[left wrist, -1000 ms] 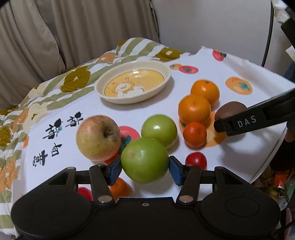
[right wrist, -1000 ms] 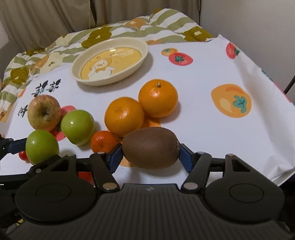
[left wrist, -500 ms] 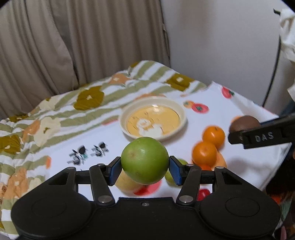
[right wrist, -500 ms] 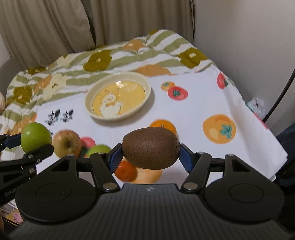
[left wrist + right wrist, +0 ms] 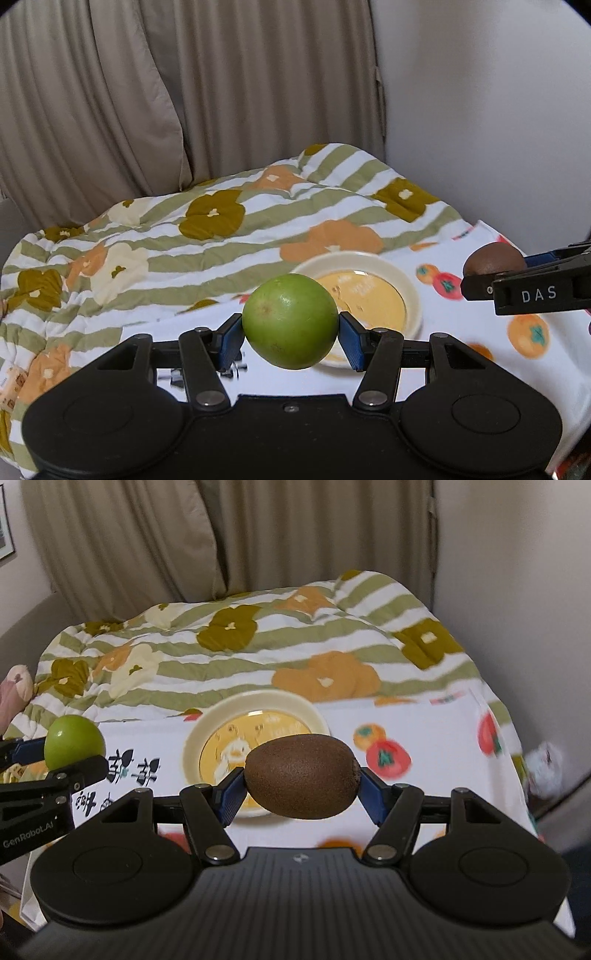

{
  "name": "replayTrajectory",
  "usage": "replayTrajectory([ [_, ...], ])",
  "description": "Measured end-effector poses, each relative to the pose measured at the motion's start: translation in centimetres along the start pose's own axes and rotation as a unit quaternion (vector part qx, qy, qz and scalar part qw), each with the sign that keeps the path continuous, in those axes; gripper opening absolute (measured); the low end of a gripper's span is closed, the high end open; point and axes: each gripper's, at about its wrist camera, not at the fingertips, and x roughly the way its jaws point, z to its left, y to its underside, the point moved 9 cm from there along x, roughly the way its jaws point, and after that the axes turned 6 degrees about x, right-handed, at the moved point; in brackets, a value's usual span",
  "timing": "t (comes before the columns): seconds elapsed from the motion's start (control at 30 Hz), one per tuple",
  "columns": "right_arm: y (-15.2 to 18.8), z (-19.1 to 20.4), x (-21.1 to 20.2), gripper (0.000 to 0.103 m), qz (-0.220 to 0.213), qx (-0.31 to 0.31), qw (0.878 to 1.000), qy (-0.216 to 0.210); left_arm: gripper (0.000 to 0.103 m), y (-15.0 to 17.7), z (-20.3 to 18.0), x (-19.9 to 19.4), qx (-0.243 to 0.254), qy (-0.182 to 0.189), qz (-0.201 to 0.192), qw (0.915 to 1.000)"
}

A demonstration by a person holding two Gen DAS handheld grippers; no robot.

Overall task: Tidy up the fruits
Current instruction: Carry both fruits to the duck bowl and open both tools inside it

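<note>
Two grippers aloft: left gripper (image 5: 291, 334) clamps green apple (image 5: 290, 320); right gripper (image 5: 303, 788) clamps kiwi (image 5: 303, 776).

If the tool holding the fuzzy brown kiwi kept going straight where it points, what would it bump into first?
Probably the cream round plate with the yellow duck picture: it lies right behind the brown kiwi held in the right tool. Nothing seems to stand between, though depth is hard to judge.

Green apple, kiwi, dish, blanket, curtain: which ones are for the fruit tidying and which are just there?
For the job:
- green apple, clamped in the left gripper
- kiwi, clamped in the right gripper
- cream dish, probably

Just there:
- flowered blanket
- curtain
</note>
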Motion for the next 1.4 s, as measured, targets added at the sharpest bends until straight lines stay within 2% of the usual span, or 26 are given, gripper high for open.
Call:
replayTrajectory([
  [0.33,-5.6,-1.4,9.4,0.080,0.025,-0.054,0.998,-0.035,0.059,-4.0,-1.0,9.4,-0.018,-0.004,0.033,0.9993],
  [0.53,-7.5,-2.8,14.5,0.080,0.043,-0.070,0.996,-0.044,0.059,-4.0,-2.1,15.3,-0.018,-0.001,0.068,0.9975],
  [0.73,-7.6,-3.9,18.1,0.080,0.065,-0.074,0.994,-0.050,0.059,-3.3,-3.6,19.9,0.005,-0.002,0.095,0.9955],
  [0.9,-7.2,-4.3,19.5,0.080,0.079,-0.077,0.992,-0.056,0.059,-2.5,-4.2,21.9,0.014,-0.005,0.113,0.9935],
  [1.13,-7.2,-3.9,20.0,0.080,0.085,-0.080,0.991,-0.065,0.061,-2.2,-4.1,22.9,0.014,-0.012,0.127,0.9917],
  [1.17,-7.2,-3.8,20.0,0.080,0.086,-0.080,0.991,-0.067,0.067,-2.4,-4.1,22.8,0.015,-0.014,0.123,0.9922],
  [1.2,-7.3,-3.7,20.0,0.080,0.086,-0.080,0.991,-0.069,0.078,-2.6,-4.0,22.5,0.018,-0.016,0.119,0.9926],
  [1.23,-7.3,-3.6,20.1,0.080,0.086,-0.081,0.990,-0.070,0.082,-2.8,-3.9,22.3,0.021,-0.017,0.114,0.9931],
  [1.27,-7.3,-3.5,20.1,0.080,0.087,-0.082,0.990,-0.071,0.086,-2.9,-3.9,22.1,0.022,-0.016,0.112,0.9933],
  [1.4,-7.4,-2.8,20.0,0.080,0.088,-0.090,0.989,-0.078,0.088,-2.5,-3.4,20.7,0.016,-0.015,0.116,0.9930],
])
